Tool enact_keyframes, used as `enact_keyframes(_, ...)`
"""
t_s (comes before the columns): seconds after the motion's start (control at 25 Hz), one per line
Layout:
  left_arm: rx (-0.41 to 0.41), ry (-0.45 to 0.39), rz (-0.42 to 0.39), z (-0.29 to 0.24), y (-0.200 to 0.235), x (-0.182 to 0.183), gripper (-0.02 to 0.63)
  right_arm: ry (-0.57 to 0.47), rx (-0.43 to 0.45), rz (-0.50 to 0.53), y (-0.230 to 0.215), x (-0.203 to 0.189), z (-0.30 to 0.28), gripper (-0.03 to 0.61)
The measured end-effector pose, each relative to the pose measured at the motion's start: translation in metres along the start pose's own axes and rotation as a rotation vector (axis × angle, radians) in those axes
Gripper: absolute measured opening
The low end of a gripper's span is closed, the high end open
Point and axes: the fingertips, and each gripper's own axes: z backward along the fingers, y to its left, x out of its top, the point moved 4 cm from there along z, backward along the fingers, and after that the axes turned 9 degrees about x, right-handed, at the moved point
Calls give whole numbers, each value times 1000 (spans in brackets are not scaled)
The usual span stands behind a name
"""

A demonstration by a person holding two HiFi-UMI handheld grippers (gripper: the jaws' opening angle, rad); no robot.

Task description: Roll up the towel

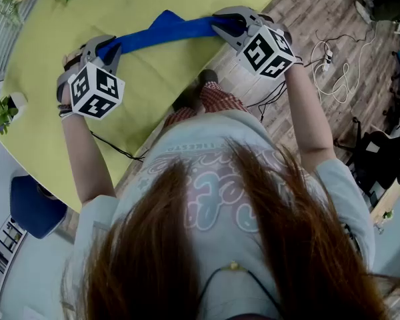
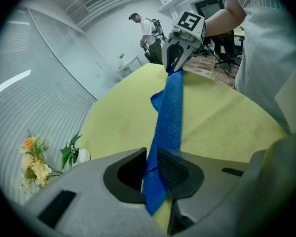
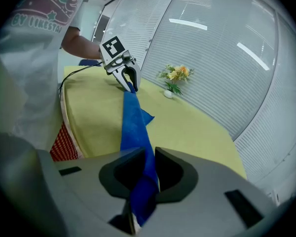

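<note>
A blue towel (image 1: 165,31) hangs stretched in a narrow band between my two grippers, above the yellow-green table (image 1: 140,72). My left gripper (image 1: 113,47) is shut on one end of the towel (image 2: 167,117), which passes between its pads. On the other end, my right gripper (image 1: 221,25) is shut, the towel (image 3: 134,127) bunched in its jaws. A loose fold of the cloth droops at mid-span toward the far side. Each gripper view shows the other gripper clamped on the far end: the right gripper (image 2: 171,68) and the left gripper (image 3: 130,87).
A flower bunch in a small white vase (image 3: 173,78) stands near the table's far edge, with another plant pot (image 1: 5,109) at its left rim. A person (image 2: 147,31) stands in the background. Cables (image 1: 333,72) lie on the wooden floor at right.
</note>
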Motion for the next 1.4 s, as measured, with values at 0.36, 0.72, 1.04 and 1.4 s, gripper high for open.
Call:
enact_keyframes(0.36,64,-42,152,14,17,-9,60,-86,-82,-104,-3,-5,18,75)
enact_keyframes(0.72,36,-244,170,41,-4,26,61,-102,-154,33,23,20,28,77)
enact_keyframes(1.04,-7,-141,7,12,-31,17,91,-3,-121,127,42,24,-8,90)
enact_keyframes(1.4,-7,-131,4,7,-29,18,68,12,-138,93,42,21,-12,60)
